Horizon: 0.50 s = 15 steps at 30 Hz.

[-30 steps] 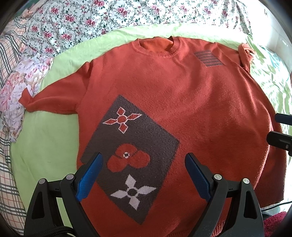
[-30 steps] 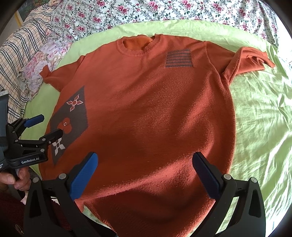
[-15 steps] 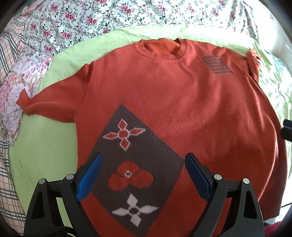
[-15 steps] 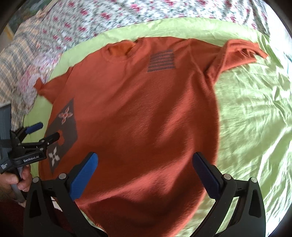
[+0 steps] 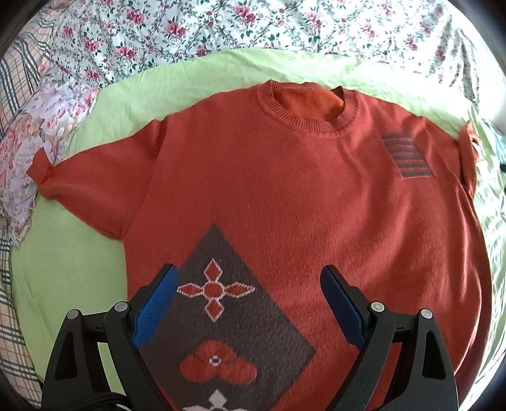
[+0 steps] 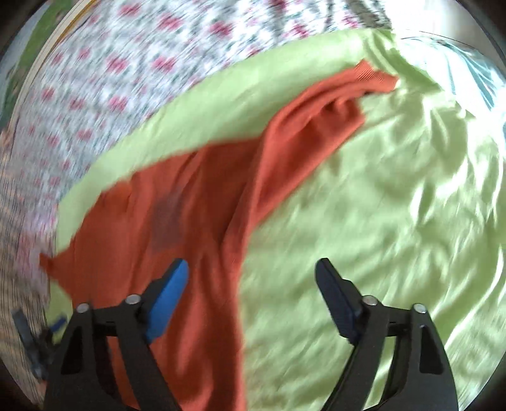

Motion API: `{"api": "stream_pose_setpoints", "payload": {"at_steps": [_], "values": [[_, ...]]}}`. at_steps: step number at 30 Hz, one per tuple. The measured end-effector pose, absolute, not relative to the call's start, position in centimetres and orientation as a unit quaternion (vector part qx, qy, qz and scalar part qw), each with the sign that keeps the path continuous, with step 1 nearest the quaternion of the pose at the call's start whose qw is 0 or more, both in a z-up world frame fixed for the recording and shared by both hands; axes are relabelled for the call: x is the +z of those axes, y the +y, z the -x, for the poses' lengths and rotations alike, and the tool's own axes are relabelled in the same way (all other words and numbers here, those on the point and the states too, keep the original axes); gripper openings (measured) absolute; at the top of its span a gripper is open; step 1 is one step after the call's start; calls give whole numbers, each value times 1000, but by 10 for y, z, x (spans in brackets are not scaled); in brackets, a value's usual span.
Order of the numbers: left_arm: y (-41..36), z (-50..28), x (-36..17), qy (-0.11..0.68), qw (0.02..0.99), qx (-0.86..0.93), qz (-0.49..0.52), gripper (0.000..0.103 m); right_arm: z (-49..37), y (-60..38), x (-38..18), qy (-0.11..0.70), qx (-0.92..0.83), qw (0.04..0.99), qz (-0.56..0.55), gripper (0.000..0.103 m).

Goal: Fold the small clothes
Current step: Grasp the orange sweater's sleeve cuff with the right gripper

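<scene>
An orange knit short-sleeved sweater (image 5: pixel 284 196) lies flat and face up on a light green sheet (image 5: pixel 72 272). It has a grey diamond panel with flower motifs (image 5: pixel 227 319) low on its front and a grey striped patch (image 5: pixel 408 155) on the chest. My left gripper (image 5: pixel 249 300) is open and empty above the diamond panel. My right gripper (image 6: pixel 253 294) is open and empty over the sweater's right side edge (image 6: pixel 234 253), in a blurred view. The right sleeve (image 6: pixel 341 95) stretches away at the far right. The left gripper shows faintly in the right wrist view (image 6: pixel 34 341).
A floral bedspread (image 5: pixel 221 28) lies beyond the green sheet, with plaid fabric (image 5: pixel 15 79) and a pale flowered cloth (image 5: pixel 28 151) at the left. The green sheet (image 6: pixel 395 205) spreads wrinkled to the right of the sweater.
My left gripper has moved forward up the sweater, over the diamond panel. My right gripper has swung right to the sweater's side edge and the sleeve. Both stay open.
</scene>
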<state>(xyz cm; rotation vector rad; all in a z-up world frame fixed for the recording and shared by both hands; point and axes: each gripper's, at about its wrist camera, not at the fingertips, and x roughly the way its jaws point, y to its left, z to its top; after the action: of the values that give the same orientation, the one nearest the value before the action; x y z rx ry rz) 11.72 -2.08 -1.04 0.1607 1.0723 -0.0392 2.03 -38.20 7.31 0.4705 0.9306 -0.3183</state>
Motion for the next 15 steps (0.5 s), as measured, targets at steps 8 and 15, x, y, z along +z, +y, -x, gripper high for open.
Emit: {"api": "stream_pose_setpoints", "payload": {"at_steps": [8,15], "values": [[-33,-135,-27,538,840,8,-71,92,-98,-496,108,388,-234,861,-231,65],[-46,-151,-42,555,828,24,-69,92,-160,-584,91,394,-290,836,-250,56]]}}
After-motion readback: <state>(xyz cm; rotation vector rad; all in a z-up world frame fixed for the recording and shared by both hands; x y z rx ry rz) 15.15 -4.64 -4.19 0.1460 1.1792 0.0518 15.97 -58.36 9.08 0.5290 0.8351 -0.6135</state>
